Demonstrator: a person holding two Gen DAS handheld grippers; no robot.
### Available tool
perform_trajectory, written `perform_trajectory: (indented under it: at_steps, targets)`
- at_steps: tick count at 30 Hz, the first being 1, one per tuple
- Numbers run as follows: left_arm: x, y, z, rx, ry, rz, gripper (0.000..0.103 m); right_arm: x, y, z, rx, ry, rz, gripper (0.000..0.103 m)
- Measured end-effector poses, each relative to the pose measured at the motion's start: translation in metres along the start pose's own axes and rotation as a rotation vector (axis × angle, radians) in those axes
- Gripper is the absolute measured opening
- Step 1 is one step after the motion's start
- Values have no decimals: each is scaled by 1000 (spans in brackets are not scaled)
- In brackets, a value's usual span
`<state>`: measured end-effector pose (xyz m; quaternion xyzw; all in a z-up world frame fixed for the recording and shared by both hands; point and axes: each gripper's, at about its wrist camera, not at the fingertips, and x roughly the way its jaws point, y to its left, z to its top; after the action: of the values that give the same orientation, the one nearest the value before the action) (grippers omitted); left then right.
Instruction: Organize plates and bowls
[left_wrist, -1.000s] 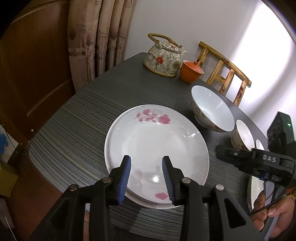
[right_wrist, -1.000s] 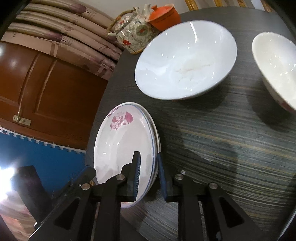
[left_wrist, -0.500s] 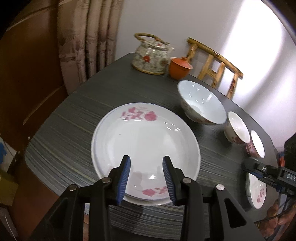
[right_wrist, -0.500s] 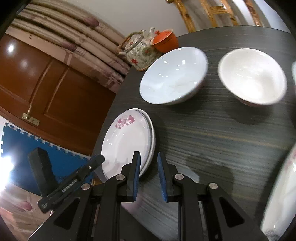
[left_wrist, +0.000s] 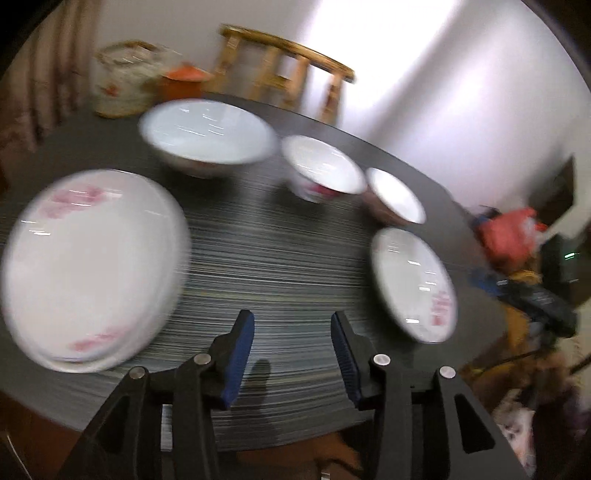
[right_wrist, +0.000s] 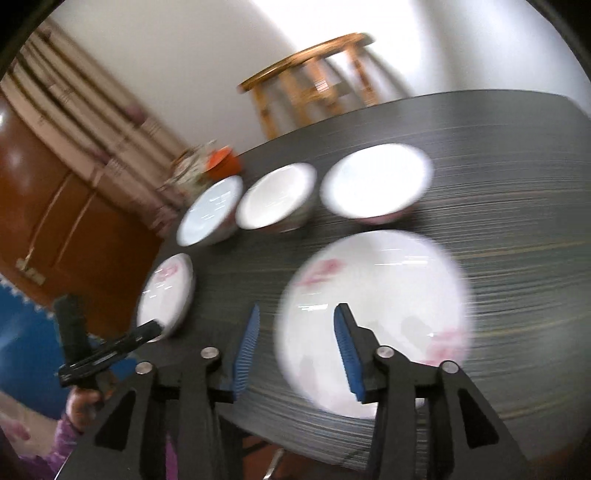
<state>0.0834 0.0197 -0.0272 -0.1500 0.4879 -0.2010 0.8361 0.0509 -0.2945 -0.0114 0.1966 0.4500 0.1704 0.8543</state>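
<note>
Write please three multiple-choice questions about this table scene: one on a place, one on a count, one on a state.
1. Where is the orange pot?
A. beside the teapot
B. inside a bowl
C. on the chair

2. How many bowls stand in the row?
A. one
B. three
C. five

3. What is between the right gripper's pads?
A. a bowl's rim
B. a teapot handle
C. nothing

Answers:
1 A, it sits right next to the teapot at the table's far edge.
2 B, large bowl, middle bowl, small bowl.
3 C, its jaws are opening above the single plate, gripping nothing.
</note>
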Motion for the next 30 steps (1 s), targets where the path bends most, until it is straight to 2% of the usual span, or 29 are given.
perform_trajectory:
  at_steps: [2,4,11,22,30]
  targets:
    - [20,-15,4,-36,39,-75,44,-9,-23,-2,9,-4,-65,44]
    - [38,-29,8,-49,74,-109,44,-11,-46,-6,42,3,-72,44]
    - [86,-52,17,-89,166,-153,44,-1,-96,-20,146,31,-63,44]
    - [112,-65,18,-90,197,-182,44,11,-123,-20,199,43,4,44]
    - [120,-73,19,-39,208,-172,44,25,-124,-19,183,68,32,41]
